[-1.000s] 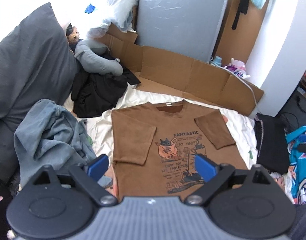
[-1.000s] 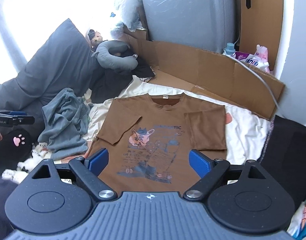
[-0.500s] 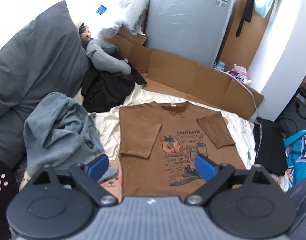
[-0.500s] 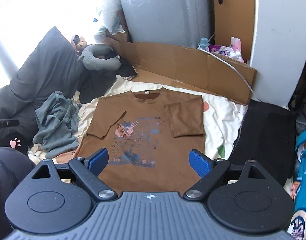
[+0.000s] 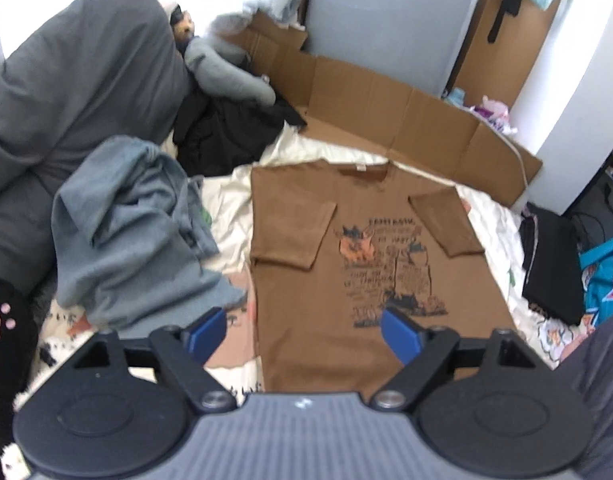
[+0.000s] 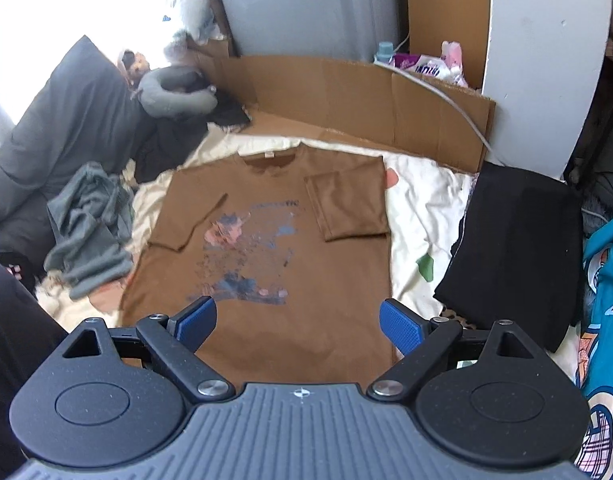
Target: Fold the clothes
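The left hand-held gripper [image 5: 304, 332] has a grey ribbed housing in the middle, with a small white mark on its top edge. On each side sits a round black disc with a triangular hole above it. Black link bars with silver screws carry two blue pads [image 5: 400, 334]. The right hand-held gripper [image 6: 298, 322] has the same build: grey ribbed body, black speckled discs, silver screws, and blue fingers [image 6: 400, 326] with a fine dotted texture.
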Available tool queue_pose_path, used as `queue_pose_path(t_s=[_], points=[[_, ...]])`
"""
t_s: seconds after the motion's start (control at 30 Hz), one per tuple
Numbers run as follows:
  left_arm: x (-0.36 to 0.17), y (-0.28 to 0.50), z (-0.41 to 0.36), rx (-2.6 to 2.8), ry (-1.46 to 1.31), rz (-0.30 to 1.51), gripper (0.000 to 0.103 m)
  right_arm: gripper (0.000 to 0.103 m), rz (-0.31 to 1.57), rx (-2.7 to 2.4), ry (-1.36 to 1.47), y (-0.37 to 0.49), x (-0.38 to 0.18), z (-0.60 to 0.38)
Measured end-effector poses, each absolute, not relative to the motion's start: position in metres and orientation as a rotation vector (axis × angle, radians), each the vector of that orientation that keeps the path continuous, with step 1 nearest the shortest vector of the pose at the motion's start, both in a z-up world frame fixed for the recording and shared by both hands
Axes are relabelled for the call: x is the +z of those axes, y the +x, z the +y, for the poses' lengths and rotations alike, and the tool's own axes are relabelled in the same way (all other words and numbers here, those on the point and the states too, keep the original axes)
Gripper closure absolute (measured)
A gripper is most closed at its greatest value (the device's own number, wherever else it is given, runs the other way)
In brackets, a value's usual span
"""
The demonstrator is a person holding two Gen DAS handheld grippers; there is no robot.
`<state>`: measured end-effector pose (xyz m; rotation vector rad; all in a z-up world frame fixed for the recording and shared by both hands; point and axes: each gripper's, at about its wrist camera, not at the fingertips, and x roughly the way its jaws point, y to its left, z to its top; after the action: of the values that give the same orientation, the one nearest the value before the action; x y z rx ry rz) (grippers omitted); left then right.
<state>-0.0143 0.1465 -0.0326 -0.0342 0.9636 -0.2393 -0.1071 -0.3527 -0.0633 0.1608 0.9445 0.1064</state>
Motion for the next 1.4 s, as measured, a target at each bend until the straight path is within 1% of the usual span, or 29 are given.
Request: queue_pose_path(t_s=[0.07, 0.27, 0.3, 0.33, 0.47, 0.53, 0.6, 0.67, 0.7, 0.73, 0.83, 0.97, 1.17, 1.2, 1.23, 1.3, 1.4], points=[[-0.045, -0.013, 0.147, -0.239, -0.044, 0.986, 0.020, 0.011, 0.969, 0.110, 0.171, -0.105, -0.076, -0.357], [-0.095, -0.006, 0.151, -0.231, -0.029, 1.104, 0.034, 0.012, 1.056, 0.120, 0.163, -0.096, -0.117, -0.372], [-0.104, -0.005, 0.153, -0.233, -0.028, 1.126, 0.036, 0.013, 1.067, 0.126, 0.160, -0.094, -0.124, -0.374], [-0.113, -0.004, 0.155, -0.238, -0.036, 1.149, 0.038, 0.017, 1.084, 0.128, 0.167, -0.091, -0.131, -0.377], [-0.150, 0.000, 0.163, -0.231, -0.028, 1.237, 0.046, 0.020, 1.153, 0.143, 0.175, -0.080, -0.159, -0.384], [-0.169, 0.003, 0.166, -0.209, -0.018, 1.294, 0.058, 0.023, 1.192, 0.164, 0.161, -0.075, -0.173, -0.385], [-0.189, 0.006, 0.171, -0.196, -0.053, 1.351, 0.064, 0.025, 1.231, 0.178, 0.165, -0.069, -0.190, -0.387], [-0.206, 0.008, 0.174, -0.186, -0.070, 1.389, 0.065, 0.030, 1.273, 0.188, 0.170, -0.063, -0.206, -0.388], [-0.214, 0.008, 0.175, -0.184, -0.078, 1.406, 0.065, 0.036, 1.294, 0.195, 0.177, -0.061, -0.216, -0.389], [-0.221, 0.008, 0.176, -0.183, -0.086, 1.423, 0.066, 0.040, 1.315, 0.201, 0.184, -0.058, -0.225, -0.390], [-0.242, 0.008, 0.177, -0.170, -0.092, 1.473, 0.069, 0.045, 1.384, 0.202, 0.202, -0.056, -0.255, -0.393], [-0.259, 0.003, 0.176, -0.166, -0.100, 1.512, 0.069, 0.052, 1.477, 0.184, 0.223, -0.057, -0.294, -0.404], [-0.281, -0.004, 0.173, -0.177, -0.124, 1.563, 0.069, 0.061, 1.548, 0.149, 0.230, -0.050, -0.336, -0.433], [-0.284, -0.005, 0.173, -0.182, -0.126, 1.571, 0.069, 0.067, 1.562, 0.145, 0.232, -0.049, -0.342, -0.438], [-0.287, -0.006, 0.172, -0.186, -0.129, 1.580, 0.070, 0.070, 1.573, 0.145, 0.231, -0.049, -0.348, -0.441], [-0.295, -0.006, 0.172, -0.188, -0.136, 1.600, 0.070, 0.070, 1.584, 0.146, 0.242, -0.047, -0.356, -0.447], [-0.306, -0.008, 0.173, -0.175, -0.148, 1.632, 0.075, 0.070, 1.589, 0.157, 0.297, -0.047, -0.364, -0.454]])
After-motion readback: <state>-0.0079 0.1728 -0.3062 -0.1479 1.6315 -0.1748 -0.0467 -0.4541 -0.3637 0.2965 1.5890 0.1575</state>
